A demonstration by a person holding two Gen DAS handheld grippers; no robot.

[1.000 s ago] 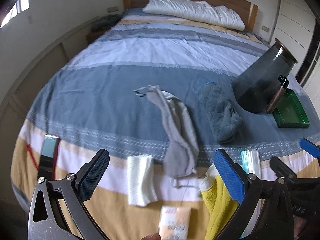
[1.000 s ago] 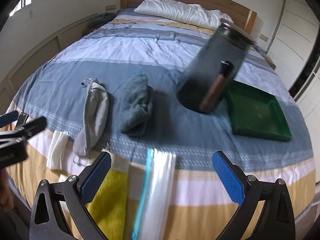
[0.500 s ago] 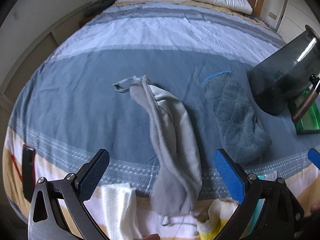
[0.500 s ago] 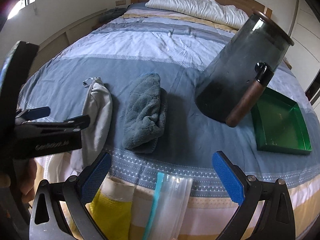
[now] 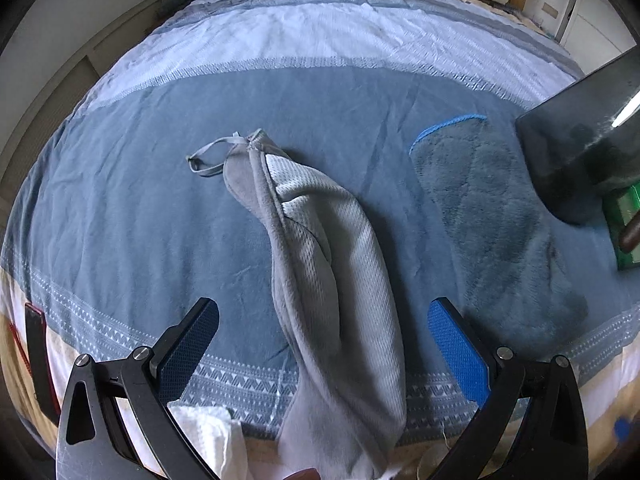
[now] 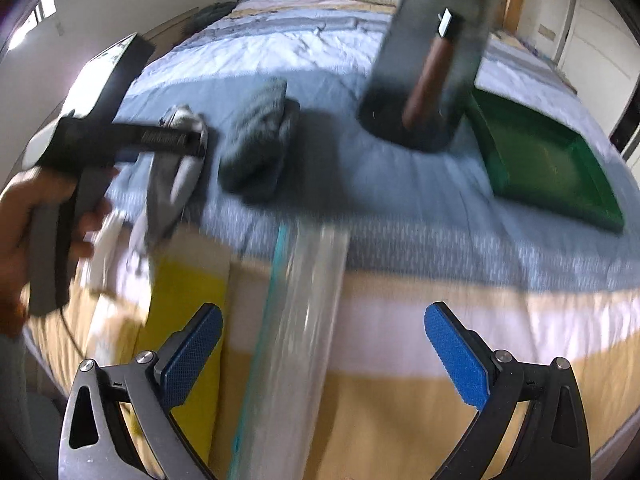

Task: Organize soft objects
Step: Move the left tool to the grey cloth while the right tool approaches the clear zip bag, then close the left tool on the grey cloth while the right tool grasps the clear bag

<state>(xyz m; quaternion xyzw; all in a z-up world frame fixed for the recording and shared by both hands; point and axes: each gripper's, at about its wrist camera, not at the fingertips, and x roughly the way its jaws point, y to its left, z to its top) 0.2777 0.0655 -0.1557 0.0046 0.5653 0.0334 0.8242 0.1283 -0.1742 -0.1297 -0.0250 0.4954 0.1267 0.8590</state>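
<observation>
The left tool (image 5: 322, 330) is held spread astride the grey cloth (image 5: 320, 272) on the bed (image 5: 120, 200), seemingly for pinching, while the right tool (image 6: 322, 334) is kept spread above the clear bag (image 6: 296, 320).

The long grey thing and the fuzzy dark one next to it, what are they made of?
The long light-grey pouch looks like matte knit mesh cloth: tiny woven holes show. The dark blue-grey fuzzy towel looks like plush microfibre, with a soft pile and blue stitched edge.
</observation>
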